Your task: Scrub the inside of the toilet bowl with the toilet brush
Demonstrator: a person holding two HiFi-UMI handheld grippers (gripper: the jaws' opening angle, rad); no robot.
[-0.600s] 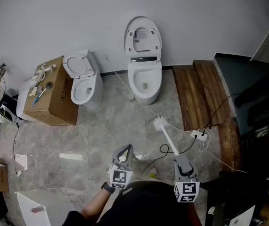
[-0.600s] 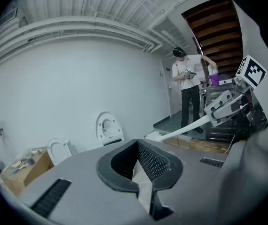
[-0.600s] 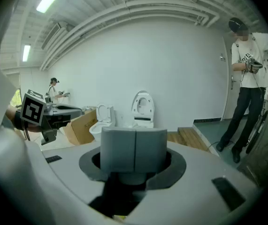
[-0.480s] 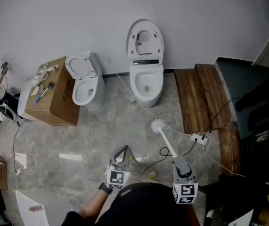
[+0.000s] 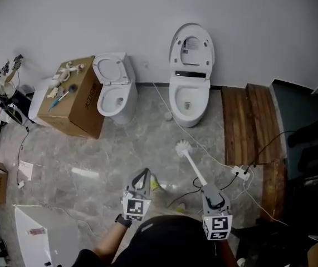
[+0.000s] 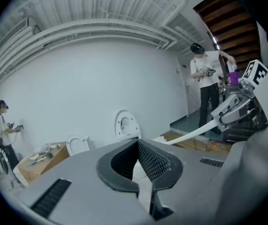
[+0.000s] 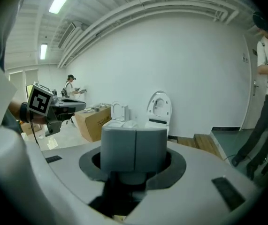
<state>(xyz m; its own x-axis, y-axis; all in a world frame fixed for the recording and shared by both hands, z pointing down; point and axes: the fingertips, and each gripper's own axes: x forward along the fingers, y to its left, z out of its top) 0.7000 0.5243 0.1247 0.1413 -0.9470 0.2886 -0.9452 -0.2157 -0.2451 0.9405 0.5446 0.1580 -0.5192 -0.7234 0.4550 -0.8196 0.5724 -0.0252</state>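
The white toilet (image 5: pixel 189 102) stands against the far wall with its lid (image 5: pixel 191 46) up and its bowl uncovered. My right gripper (image 5: pixel 208 191) is shut on the handle of the white toilet brush (image 5: pixel 189 160). The brush head hangs over the floor, well short of the bowl. In the right gripper view the pads (image 7: pixel 119 149) press together and the toilet (image 7: pixel 158 114) lies straight ahead. My left gripper (image 5: pixel 146 174) is shut with nothing in it, left of the brush. The left gripper view shows the brush handle (image 6: pixel 190 135) running to the right gripper (image 6: pixel 234 109).
A second toilet (image 5: pixel 114 99) stands left of the first, beside a cardboard box (image 5: pixel 72 107) with small items on top. A wooden platform (image 5: pixel 248 124) lies on the right, with a power strip (image 5: pixel 241 173) and cables on the floor. A person (image 6: pixel 211 93) stands at the right.
The head view has swung left, so both toilets and the box now sit further right in frame. Both grippers keep their places, and the brush stays held.
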